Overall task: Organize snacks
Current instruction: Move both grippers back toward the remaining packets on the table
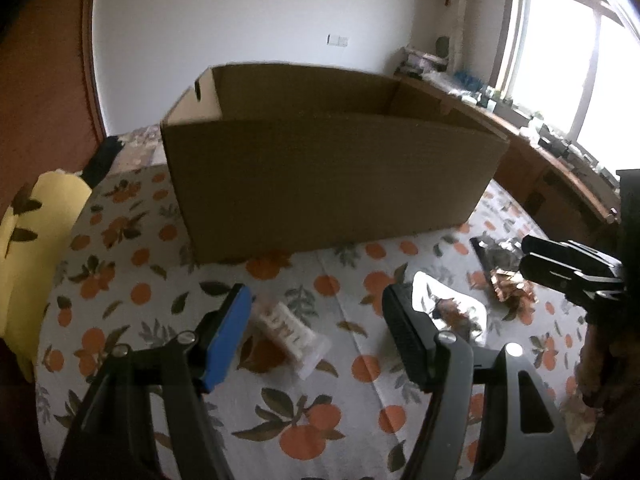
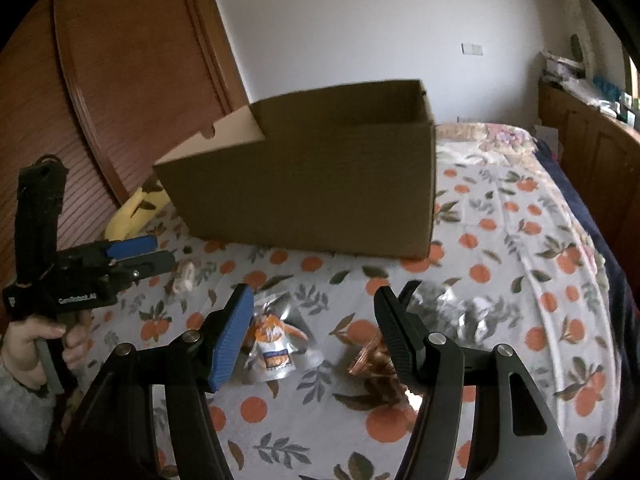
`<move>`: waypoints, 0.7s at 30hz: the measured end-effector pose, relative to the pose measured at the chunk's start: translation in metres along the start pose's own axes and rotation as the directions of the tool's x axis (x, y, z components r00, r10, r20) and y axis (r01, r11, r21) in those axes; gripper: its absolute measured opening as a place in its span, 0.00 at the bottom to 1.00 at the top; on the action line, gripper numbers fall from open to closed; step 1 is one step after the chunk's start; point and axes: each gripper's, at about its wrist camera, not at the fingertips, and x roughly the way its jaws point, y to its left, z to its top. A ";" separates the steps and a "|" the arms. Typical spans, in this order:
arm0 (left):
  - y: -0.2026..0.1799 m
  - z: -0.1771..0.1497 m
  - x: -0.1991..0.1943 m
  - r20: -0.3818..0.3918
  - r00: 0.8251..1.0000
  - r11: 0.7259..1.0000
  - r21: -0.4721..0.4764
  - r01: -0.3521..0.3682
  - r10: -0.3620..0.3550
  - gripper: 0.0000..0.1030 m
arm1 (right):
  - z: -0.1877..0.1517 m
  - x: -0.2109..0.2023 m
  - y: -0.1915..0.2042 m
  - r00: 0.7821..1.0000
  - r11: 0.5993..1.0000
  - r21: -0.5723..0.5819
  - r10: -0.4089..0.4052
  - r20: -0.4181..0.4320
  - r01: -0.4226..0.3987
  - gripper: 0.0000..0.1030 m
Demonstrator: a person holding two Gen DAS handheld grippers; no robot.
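Snacks lie scattered on the orange-print bedsheet (image 2: 500,240) in front of me, all still outside the open cardboard box (image 2: 320,184) that stands on the bed behind them. My left gripper (image 1: 316,316) hangs with its jaws wide apart and nothing in them; between and just beyond its fingers lies a clear-wrapped packet of pale biscuits (image 1: 288,332), untouched by either pad. To that packet's right, past my black finger, sits a silver foil pouch (image 1: 452,312), and further right a crumpled copper-coloured wrapper (image 1: 510,288) beside a dark packet (image 1: 494,252).

My right gripper (image 2: 314,320) is also empty, jaws spread clear of everything. In its gap rests the silver pouch with an orange and white label (image 2: 276,344), close to my blue finger (image 2: 232,340) but not pressed by it. The copper wrapper (image 2: 372,360) lies against the inner side of my black finger (image 2: 396,336); I cannot tell whether it touches. A crinkled silver and dark packet (image 2: 452,304) lies just past that finger.

From the right view my left gripper (image 2: 160,252) points toward the small pale packet (image 2: 186,276), with a hand (image 2: 36,340) gripping its handle. A yellow plush toy (image 2: 132,208) lies by the box's left corner against the wooden headboard (image 2: 120,80).
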 end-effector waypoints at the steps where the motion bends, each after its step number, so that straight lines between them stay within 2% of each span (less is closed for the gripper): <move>1: 0.001 -0.003 0.005 -0.016 1.000 1.000 0.000 -0.014 0.014 0.66 | -0.001 0.003 0.001 1.000 1.000 0.002 0.009 -0.006 -0.009 0.62; 9: 0.009 -0.013 0.027 -0.083 0.996 0.998 -0.033 -0.044 0.041 0.66 | -0.006 0.019 0.004 0.999 1.000 -0.014 0.024 -0.034 -0.025 0.62; 15: 0.008 -0.011 0.039 -0.122 0.992 0.999 -0.050 -0.008 0.001 0.66 | -0.011 0.028 0.007 0.998 0.999 -0.047 0.020 -0.060 -0.022 0.62; 18: 0.005 -0.010 0.044 -0.123 0.992 0.999 -0.034 -0.022 0.018 0.66 | -0.011 0.030 0.008 0.997 0.998 -0.050 0.033 -0.065 -0.036 0.62; 21: 0.002 -0.008 0.047 -0.119 0.992 0.999 -0.015 -0.043 0.041 0.61 | -0.011 0.031 0.008 0.996 0.998 -0.050 0.043 -0.074 -0.047 0.62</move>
